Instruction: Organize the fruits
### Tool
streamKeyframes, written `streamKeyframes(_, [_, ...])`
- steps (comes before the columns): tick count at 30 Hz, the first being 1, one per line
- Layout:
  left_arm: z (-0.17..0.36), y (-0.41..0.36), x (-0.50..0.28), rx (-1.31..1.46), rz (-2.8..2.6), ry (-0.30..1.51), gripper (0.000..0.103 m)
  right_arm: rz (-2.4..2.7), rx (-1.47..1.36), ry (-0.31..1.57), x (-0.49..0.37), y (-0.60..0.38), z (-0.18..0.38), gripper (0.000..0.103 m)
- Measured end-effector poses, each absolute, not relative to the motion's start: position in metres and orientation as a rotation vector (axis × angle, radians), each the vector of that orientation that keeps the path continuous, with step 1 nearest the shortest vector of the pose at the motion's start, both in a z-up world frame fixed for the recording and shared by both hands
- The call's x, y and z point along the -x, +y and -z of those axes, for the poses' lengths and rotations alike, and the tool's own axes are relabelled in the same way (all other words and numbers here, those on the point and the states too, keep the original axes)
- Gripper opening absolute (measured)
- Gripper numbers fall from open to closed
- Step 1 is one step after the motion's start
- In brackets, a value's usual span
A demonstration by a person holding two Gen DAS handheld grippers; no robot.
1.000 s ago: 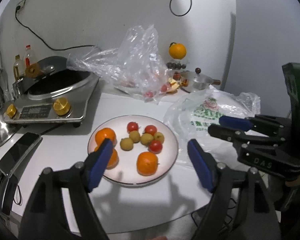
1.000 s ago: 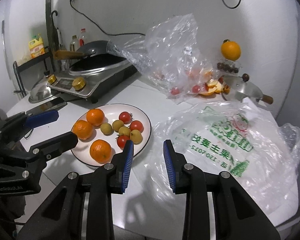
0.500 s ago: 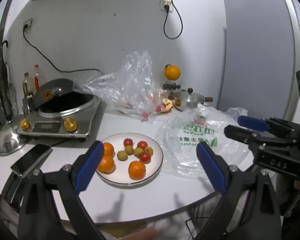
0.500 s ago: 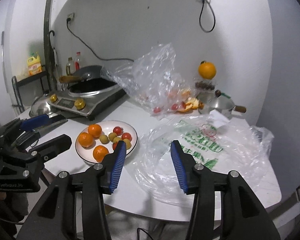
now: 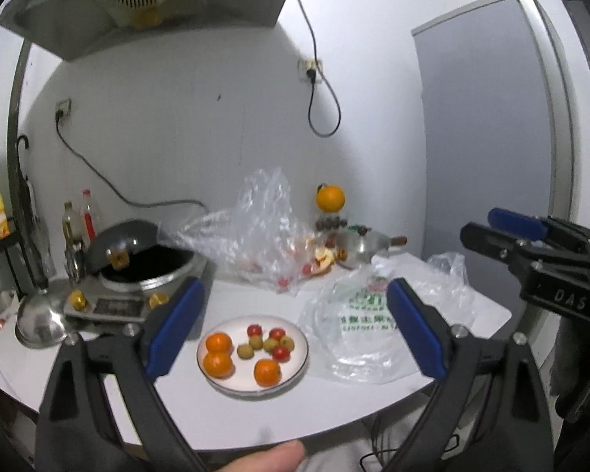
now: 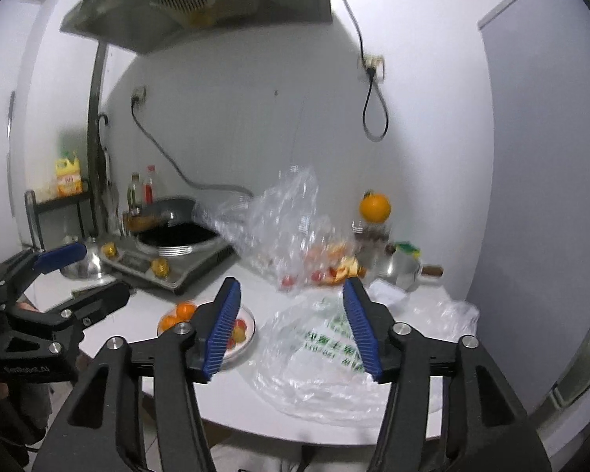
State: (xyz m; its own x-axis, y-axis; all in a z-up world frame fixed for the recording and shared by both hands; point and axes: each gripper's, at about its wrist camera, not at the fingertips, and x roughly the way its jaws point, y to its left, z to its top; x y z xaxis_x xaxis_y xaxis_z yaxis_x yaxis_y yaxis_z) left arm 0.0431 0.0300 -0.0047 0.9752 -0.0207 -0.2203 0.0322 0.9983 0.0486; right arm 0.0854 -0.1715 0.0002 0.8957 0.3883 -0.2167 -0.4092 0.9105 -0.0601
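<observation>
Along the left edge of the worktop (image 5: pixel 255 424) sit a steel lid (image 5: pixel 39 320) and an induction cooker (image 5: pixel 137 291) with a dark wok on it; none of that has shifted. What has changed is the viewpoint: a second ago both cameras looked closely down onto the fruit, and now both have pulled back and up, so the whole kitchen wall and the range hood (image 5: pixel 137 4) are in sight.

The left gripper (image 5: pixel 295 326) has widened since then and now holds its jaws far apart, with nothing between them. Framed in that gap, near the front edge of the worktop, is the white plate (image 5: pixel 301 358) carrying three oranges (image 5: pixel 217 364), small yellow-green fruits (image 5: pixel 246 350) and red cherry tomatoes (image 5: pixel 280 352), all arranged as before.

Right of the plate, just beside it, lies the printed plastic bag (image 5: pixel 369 314), flattened and apparently emptied. Behind, toward the back edge, a crumpled clear bag (image 5: pixel 267 228) still has a few red fruits and peel showing at its base.

The right gripper (image 6: pixel 291 326), almost together a second ago, is opening its jaws, and they too hold nothing; they hang above the printed bag.

Both tools retreating empty suggests that the plating is done or nearly so. If anything remains, it is probably the stray fruit by the clear bag.
</observation>
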Motion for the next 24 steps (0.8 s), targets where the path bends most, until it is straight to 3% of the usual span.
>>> streamKeyframes(19, [-0.057,0.009,0.012,-0.088,0.030,0.070,0.097,-0.421,0.113,0.016,-0.020,-0.183,-0.063,0.066])
streamKeyframes(24, [-0.057,0.008,0.011,-0.090,0.033,0.068,0.102,-0.421,0.116,0.005,-0.016,-0.183,-0.065,0.066])
